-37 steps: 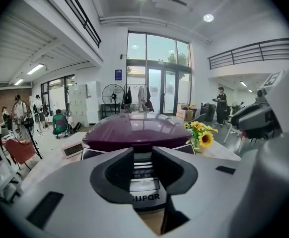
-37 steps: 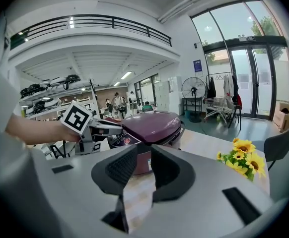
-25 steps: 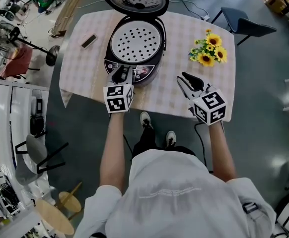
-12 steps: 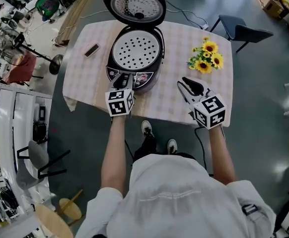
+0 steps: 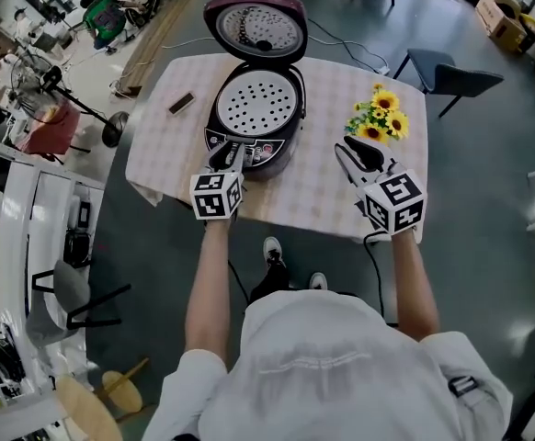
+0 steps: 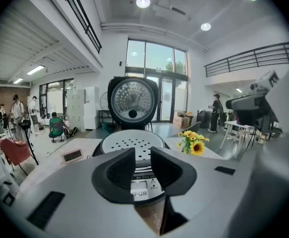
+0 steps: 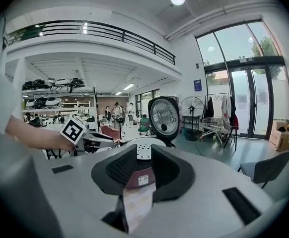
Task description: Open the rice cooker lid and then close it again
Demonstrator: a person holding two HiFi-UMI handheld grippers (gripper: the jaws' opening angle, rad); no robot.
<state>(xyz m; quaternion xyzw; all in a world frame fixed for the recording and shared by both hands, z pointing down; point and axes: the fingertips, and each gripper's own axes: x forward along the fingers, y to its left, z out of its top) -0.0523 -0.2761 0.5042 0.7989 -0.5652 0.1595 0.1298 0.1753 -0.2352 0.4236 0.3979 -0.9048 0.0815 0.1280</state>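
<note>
The dark red rice cooker (image 5: 254, 108) stands on the checked table with its lid (image 5: 256, 26) swung up and back, so the perforated inner plate (image 6: 132, 144) shows. My left gripper (image 5: 227, 154) hovers just in front of the cooker's control panel (image 6: 142, 186). Its jaws have just been closing a little, but a gap remains and nothing is between them. My right gripper (image 5: 355, 151) hangs over the table to the right of the cooker, open with a narrow gap, holding nothing. In the right gripper view the cooker (image 7: 143, 151) and its lid (image 7: 164, 115) lie straight ahead.
A bunch of sunflowers (image 5: 379, 118) lies on the table (image 5: 323, 200) at the right, beyond my right gripper. A small dark block (image 5: 181, 104) sits at the table's left. A chair (image 5: 444, 70) stands behind the right corner, and cables run on the floor behind.
Both grippers have risen a little above the table's front part. The left one stays before the cooker's panel. The lid has stayed upright and open.
</note>
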